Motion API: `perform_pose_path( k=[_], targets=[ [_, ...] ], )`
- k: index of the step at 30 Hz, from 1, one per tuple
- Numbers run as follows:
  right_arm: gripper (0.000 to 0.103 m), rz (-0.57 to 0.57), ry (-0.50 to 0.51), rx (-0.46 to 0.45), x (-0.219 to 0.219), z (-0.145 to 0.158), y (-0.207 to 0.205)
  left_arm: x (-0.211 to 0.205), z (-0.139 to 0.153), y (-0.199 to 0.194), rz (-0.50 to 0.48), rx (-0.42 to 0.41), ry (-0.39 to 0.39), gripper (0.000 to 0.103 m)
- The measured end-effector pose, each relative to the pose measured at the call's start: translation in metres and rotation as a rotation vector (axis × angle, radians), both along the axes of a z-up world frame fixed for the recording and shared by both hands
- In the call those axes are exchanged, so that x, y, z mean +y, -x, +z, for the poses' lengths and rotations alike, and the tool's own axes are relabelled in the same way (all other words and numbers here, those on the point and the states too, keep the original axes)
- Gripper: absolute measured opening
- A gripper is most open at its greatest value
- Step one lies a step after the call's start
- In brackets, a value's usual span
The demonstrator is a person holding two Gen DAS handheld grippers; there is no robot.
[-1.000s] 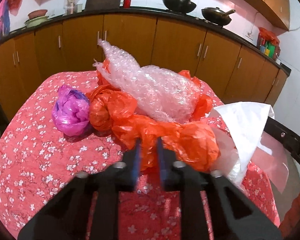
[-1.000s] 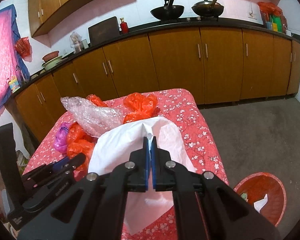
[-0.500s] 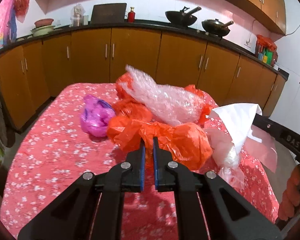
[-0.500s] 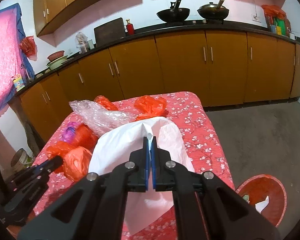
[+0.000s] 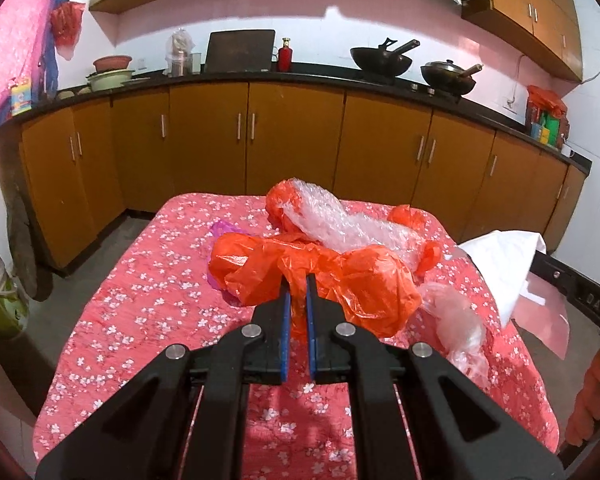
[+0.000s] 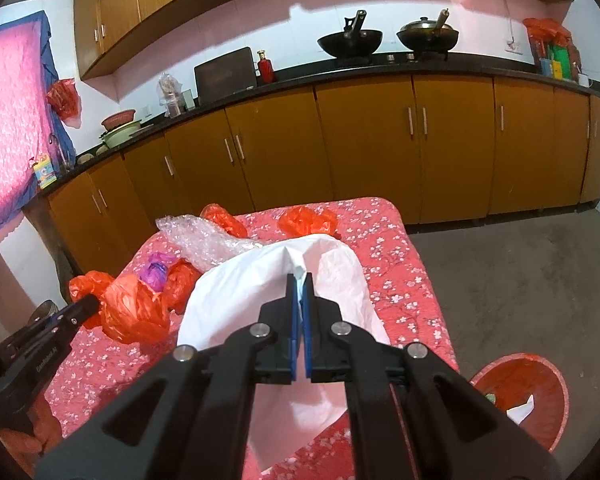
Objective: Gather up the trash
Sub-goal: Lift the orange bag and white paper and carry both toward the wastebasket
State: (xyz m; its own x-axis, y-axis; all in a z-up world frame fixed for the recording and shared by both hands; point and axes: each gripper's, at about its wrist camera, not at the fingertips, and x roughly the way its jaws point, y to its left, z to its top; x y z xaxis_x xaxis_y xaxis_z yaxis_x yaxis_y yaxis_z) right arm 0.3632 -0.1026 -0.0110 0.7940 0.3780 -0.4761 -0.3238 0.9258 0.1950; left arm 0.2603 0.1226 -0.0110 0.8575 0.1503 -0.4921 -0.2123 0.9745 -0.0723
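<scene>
My left gripper (image 5: 297,280) is shut on a crumpled orange plastic bag (image 5: 324,276) and holds it above the red floral table (image 5: 140,300). The same bag shows in the right wrist view (image 6: 132,308) with the left gripper (image 6: 88,304) on it. My right gripper (image 6: 300,280) is shut on the rim of a white trash bag (image 6: 268,280), held up over the table's right side; it also shows in the left wrist view (image 5: 504,264). Bubble wrap (image 5: 340,224), a purple bag (image 6: 156,274) and more orange bags (image 6: 308,218) lie on the table.
A small clear plastic scrap (image 5: 456,316) lies near the table's right edge. A red basket (image 6: 528,396) with some trash stands on the floor to the right. Brown kitchen cabinets (image 5: 292,140) run along the back wall.
My left gripper has shut on the orange bag and lifted it up and back from the pile. The purple bag is now mostly hidden behind it. My right gripper keeps holding the white bag.
</scene>
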Motion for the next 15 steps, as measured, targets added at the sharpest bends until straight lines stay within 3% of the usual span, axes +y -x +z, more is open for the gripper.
perform_pose_path(
  k=[15],
  targets=[
    [0.004, -0.084, 0.0, -0.008, -0.057, 0.001, 0.013, -0.04, 0.018, -0.004, -0.034, -0.006, -0.059, 0.006]
  ],
)
